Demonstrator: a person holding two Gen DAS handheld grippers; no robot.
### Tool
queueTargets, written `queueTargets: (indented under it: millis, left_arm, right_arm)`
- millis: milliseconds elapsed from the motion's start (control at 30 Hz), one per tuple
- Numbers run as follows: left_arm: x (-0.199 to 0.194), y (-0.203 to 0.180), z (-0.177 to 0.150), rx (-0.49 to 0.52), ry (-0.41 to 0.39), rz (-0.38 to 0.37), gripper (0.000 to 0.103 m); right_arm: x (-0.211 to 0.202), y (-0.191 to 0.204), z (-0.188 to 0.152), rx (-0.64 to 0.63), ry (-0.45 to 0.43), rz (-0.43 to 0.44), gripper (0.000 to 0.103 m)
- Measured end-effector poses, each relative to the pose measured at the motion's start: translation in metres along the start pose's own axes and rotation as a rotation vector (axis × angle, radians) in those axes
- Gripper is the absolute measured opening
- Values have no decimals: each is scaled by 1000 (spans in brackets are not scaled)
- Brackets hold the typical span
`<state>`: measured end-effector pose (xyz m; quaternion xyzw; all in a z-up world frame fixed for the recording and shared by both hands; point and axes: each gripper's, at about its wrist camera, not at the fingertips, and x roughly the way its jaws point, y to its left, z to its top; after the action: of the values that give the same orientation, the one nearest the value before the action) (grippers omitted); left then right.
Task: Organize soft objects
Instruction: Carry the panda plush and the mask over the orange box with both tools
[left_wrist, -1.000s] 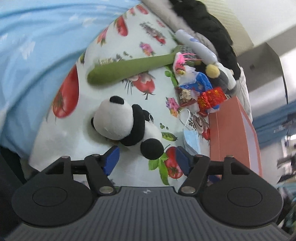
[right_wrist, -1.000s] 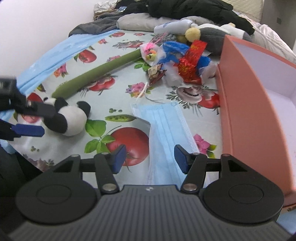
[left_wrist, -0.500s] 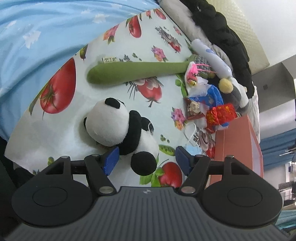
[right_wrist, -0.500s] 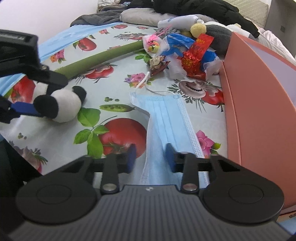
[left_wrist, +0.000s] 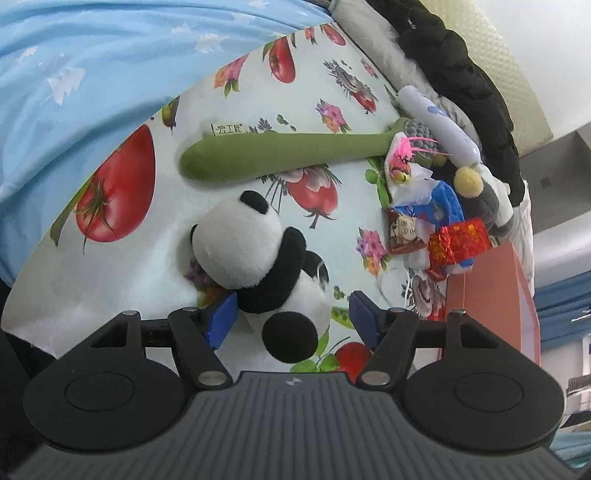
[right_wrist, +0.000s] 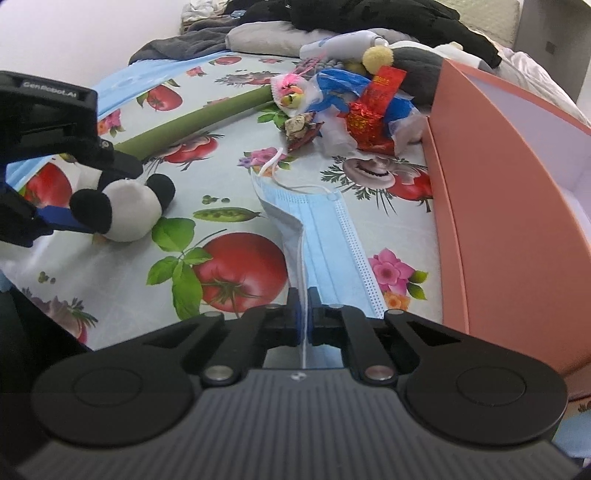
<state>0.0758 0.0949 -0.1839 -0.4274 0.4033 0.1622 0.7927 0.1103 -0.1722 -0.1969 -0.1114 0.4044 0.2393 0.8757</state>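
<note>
A plush panda (left_wrist: 255, 254) lies on the fruit-print cloth (left_wrist: 229, 118). My left gripper (left_wrist: 290, 319) is open, its blue pads on either side of the panda's lower body. In the right wrist view the panda (right_wrist: 125, 210) shows at the left with the left gripper around it. My right gripper (right_wrist: 303, 317) is shut on the near edge of a blue face mask (right_wrist: 325, 236), which lies flat on the cloth. A long green plush (left_wrist: 280, 155) lies beyond the panda. An open salmon box (right_wrist: 509, 206) stands to the right.
A pile of small toys and wrappers (right_wrist: 354, 99) sits at the box's far corner, with a red foil packet (left_wrist: 458, 242) on it. Grey and black clothing (right_wrist: 332, 18) lies at the back. A blue sheet (left_wrist: 74, 74) borders the cloth on the left.
My left gripper moved forward so the panda now sits between its open pads. My right gripper moved to the mask's edge and closed on it.
</note>
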Motion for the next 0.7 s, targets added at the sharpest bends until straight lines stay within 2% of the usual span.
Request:
queueTargets:
  millis: [100, 167, 333, 700]
  left_arm:
    - [3, -3, 3, 25, 6, 6, 70]
    - [5, -4, 3, 43, 10, 12, 62]
    - [7, -8, 6, 95, 26, 20, 54]
    - [-10, -32, -3, 274, 46, -15, 49]
  right_arm:
    - [-1, -2, -2, 29, -2, -6, 6]
    - [-2, -3, -2, 39, -3, -9, 6]
    - [-7, -8, 1, 58, -25, -12, 6]
    - [-37, -13, 17, 98, -98, -33, 6]
